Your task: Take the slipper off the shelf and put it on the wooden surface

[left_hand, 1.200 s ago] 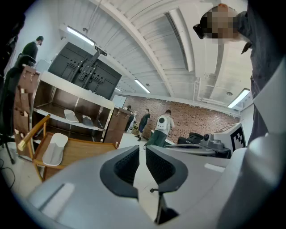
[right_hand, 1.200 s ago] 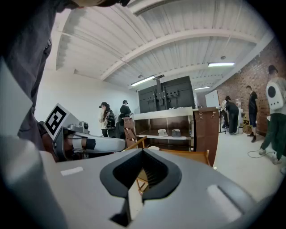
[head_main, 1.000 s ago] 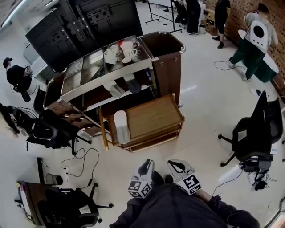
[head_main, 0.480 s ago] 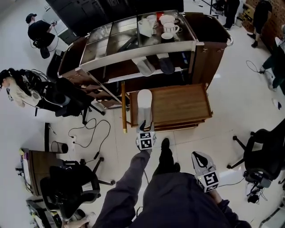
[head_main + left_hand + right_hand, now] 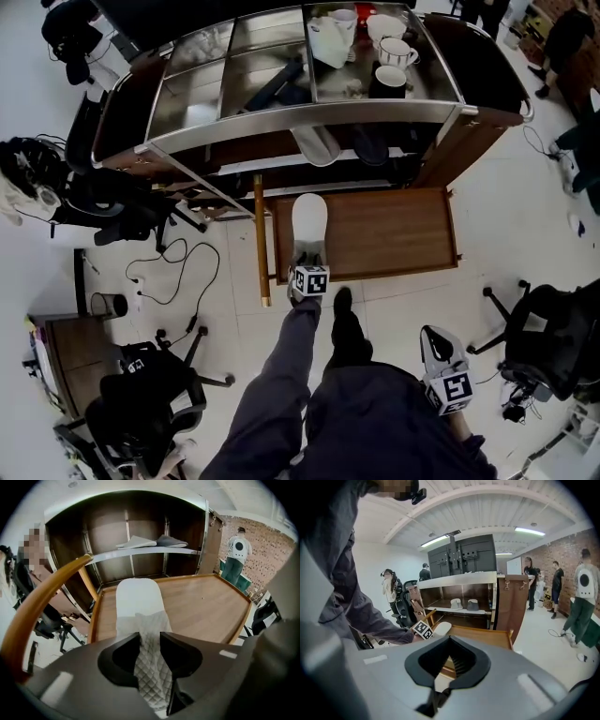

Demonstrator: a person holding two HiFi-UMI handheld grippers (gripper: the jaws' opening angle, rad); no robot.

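Note:
A white slipper [image 5: 308, 216] [image 5: 138, 602] lies flat on the low wooden surface [image 5: 394, 230] [image 5: 201, 602], near its left edge. My left gripper [image 5: 307, 255] [image 5: 150, 639] reaches over the slipper's heel end. Its jaws are closing, with the quilted insole between them and no clear pinch. On the shelf behind lie a white slipper [image 5: 317, 145] [image 5: 136, 542] and a grey slipper [image 5: 372, 142] [image 5: 171, 541]. My right gripper [image 5: 433, 336] [image 5: 450, 641] hangs back near my body, shut and holding nothing.
The cart's steel top carries cups [image 5: 384, 47] and a jug. A wooden rail [image 5: 260, 239] runs along the surface's left side. Office chairs [image 5: 544, 347] [image 5: 141, 394] and floor cables [image 5: 187, 272] flank the cart. People [image 5: 586, 597] stand off to the right.
I have come closer to the cart. My left gripper has reached forward from beside my body to the heel of the slipper on the wood. The right gripper stays back.

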